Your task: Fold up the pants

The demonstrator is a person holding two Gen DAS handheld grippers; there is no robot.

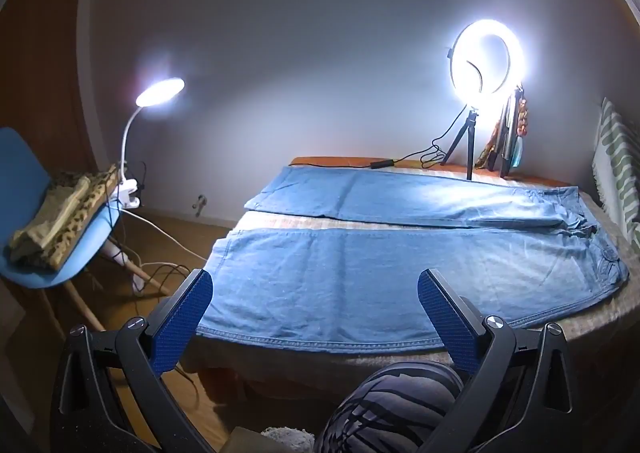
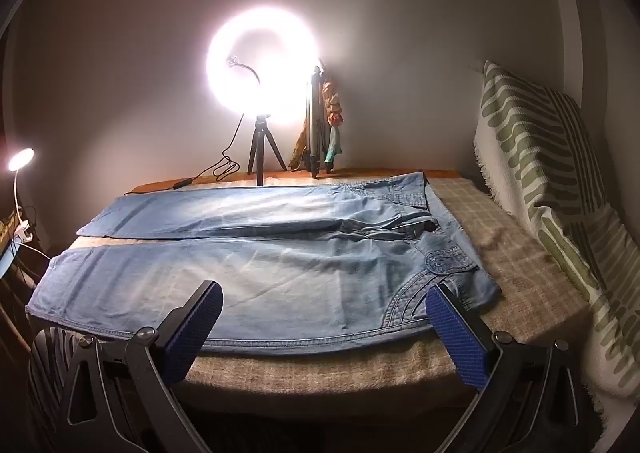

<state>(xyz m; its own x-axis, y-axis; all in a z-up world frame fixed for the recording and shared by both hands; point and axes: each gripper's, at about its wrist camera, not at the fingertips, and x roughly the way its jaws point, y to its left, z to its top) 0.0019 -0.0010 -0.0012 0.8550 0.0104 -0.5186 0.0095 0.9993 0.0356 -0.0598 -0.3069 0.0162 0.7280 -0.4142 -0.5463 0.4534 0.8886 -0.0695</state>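
A blue chair [image 1: 24,189] carrying a folded leopard-print cloth [image 1: 60,221] and a clip-on desk lamp [image 1: 160,91] is seen far to the left of the left gripper [image 1: 316,285]. The jaws of that gripper are spread wide, with nothing held between them. Just ahead of it, a pair of blue jeans [image 1: 360,277] is laid flat on a checked blanket [image 2: 520,253], the long axis running crosswise to both grippers: hems to the left, waistband to the right. The legs are set side by side, slightly parted. The right gripper [image 2: 324,293] is likewise held apart and empty, the hip pocket just ahead of its right finger. A ring light [image 2: 262,61] is seen beyond, a patterned cushion [image 2: 540,157] to the right.
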